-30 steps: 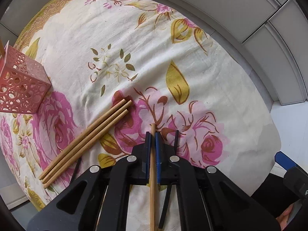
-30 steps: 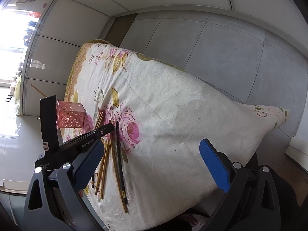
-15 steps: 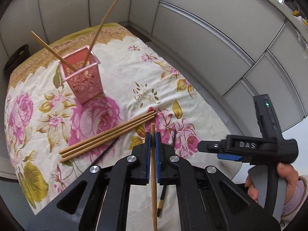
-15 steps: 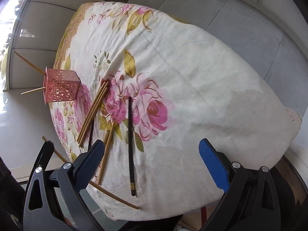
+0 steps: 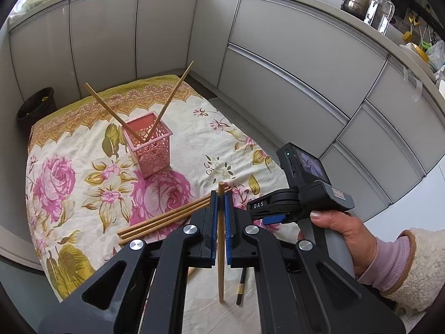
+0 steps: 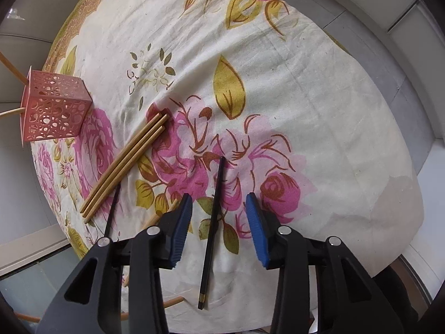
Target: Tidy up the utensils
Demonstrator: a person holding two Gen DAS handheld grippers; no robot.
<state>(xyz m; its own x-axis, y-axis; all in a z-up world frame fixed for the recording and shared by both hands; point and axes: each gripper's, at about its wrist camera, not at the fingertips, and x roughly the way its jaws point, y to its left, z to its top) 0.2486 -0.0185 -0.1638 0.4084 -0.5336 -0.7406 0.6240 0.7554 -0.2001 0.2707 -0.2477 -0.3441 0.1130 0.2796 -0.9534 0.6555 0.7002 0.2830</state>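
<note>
My left gripper (image 5: 220, 208) is shut on a wooden chopstick (image 5: 221, 239) and holds it above the flowered cloth (image 5: 83, 172). A pink perforated holder (image 5: 148, 144) stands ahead with two wooden chopsticks leaning out of it. Three wooden chopsticks (image 5: 164, 218) lie side by side on the cloth, also in the right wrist view (image 6: 125, 164). My right gripper (image 6: 219, 211) is open, low over a black chopstick (image 6: 212, 228) that lies between its fingers. The holder (image 6: 52, 108) is at the left in that view. A second black chopstick (image 6: 112, 211) lies by the wooden three.
Grey cabinet fronts (image 5: 278, 83) surround the table on the far and right sides. A black bin (image 5: 36, 108) stands at the far left corner. The table edge (image 6: 389, 250) drops off close on the right. Another wooden chopstick (image 6: 169, 303) pokes out under my right gripper.
My left gripper has lifted and tilted up with the wooden chopstick, bringing the pink holder into view. My right gripper has dropped toward the cloth and its fingers now straddle the black chopstick.
</note>
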